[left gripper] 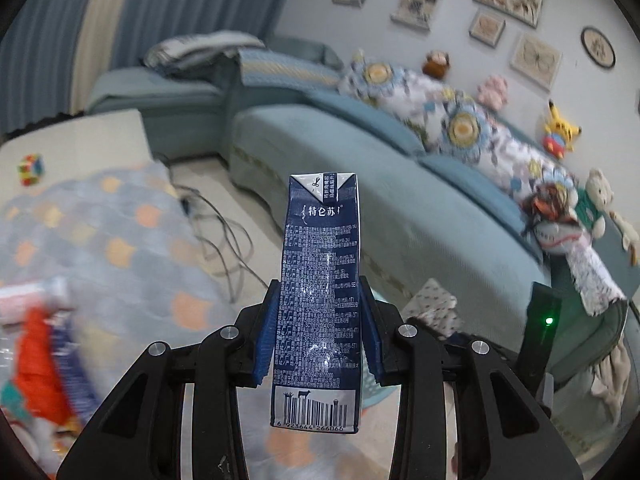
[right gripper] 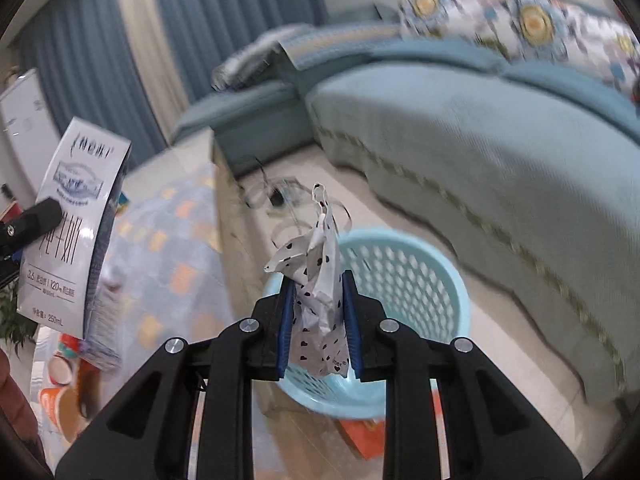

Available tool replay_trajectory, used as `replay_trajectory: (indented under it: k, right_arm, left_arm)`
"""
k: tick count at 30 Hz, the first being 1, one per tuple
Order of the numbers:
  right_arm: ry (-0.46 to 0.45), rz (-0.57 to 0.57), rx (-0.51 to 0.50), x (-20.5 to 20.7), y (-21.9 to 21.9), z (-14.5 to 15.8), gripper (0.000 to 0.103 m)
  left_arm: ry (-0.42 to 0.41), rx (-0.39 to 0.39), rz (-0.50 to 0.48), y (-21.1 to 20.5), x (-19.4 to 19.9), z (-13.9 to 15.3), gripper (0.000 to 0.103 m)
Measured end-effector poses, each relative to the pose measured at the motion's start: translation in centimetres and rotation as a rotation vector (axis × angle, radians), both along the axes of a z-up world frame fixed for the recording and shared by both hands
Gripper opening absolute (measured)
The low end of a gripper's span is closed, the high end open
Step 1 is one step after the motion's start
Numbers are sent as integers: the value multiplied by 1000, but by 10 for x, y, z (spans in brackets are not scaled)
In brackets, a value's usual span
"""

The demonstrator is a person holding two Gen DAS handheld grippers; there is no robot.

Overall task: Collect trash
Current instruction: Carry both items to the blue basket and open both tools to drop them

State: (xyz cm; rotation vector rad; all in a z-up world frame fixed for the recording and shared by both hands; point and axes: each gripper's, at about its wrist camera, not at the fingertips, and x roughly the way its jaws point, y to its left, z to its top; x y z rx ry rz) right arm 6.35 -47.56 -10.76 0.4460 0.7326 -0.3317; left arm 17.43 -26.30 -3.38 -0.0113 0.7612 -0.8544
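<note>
My left gripper (left gripper: 318, 340) is shut on a dark blue milk carton (left gripper: 320, 280), held upright in the air; the same carton shows white-faced at the left of the right wrist view (right gripper: 76, 240). My right gripper (right gripper: 318, 316) is shut on a crumpled white paper with black hearts (right gripper: 318, 280), held over the near rim of a light blue plastic basket (right gripper: 404, 280) standing on the floor. In the left wrist view only a sliver of the basket (left gripper: 370, 396) shows behind the fingers, and the crumpled paper (left gripper: 434, 304) shows to the right.
A low table with a patterned cloth (left gripper: 100, 232) holds more wrappers (left gripper: 40, 360) and a puzzle cube (left gripper: 30, 168) at left. A teal sofa (left gripper: 380, 200) with cushions and plush toys runs across the right. Cables (left gripper: 224, 232) lie on the floor. An orange packet (right gripper: 360, 436) lies by the basket.
</note>
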Motion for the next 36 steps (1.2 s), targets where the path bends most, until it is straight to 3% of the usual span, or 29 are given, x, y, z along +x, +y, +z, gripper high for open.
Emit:
replay_trajectory:
  k: [7,12,14,16,17,19,29,36]
  right_arm:
    - [141,3,75,6,-8,-73,21]
    - [169,0,93,8,-13,-91,22]
    - [169,-3,99,10,-16,-93,27]
    - [164,-7,105,8,-18,-93,34]
    - [158,-13,108,7,-19,-92,46]
    - [145,-30,104,3,-20,-88,57]
    - [104,-26,93,-13,-8,-66,58]
    - [1,46,33,-25,30,-8,58]
  left_arm:
    - [79,108,-54,-54,7,-69,35]
    - [99,174,-67,-65,9,-95,36]
    - [106,178,-69,-66,9,-99,48]
    - [91,188,-61,-65,8,-99,51]
    - [91,190,-60,-65,7,-99,51]
    - [99,181,-55,-61,8,-98,51]
    - [99,111,-25,-37,0,-72,51]
    - [62,19,23,11,-22,-24,51]
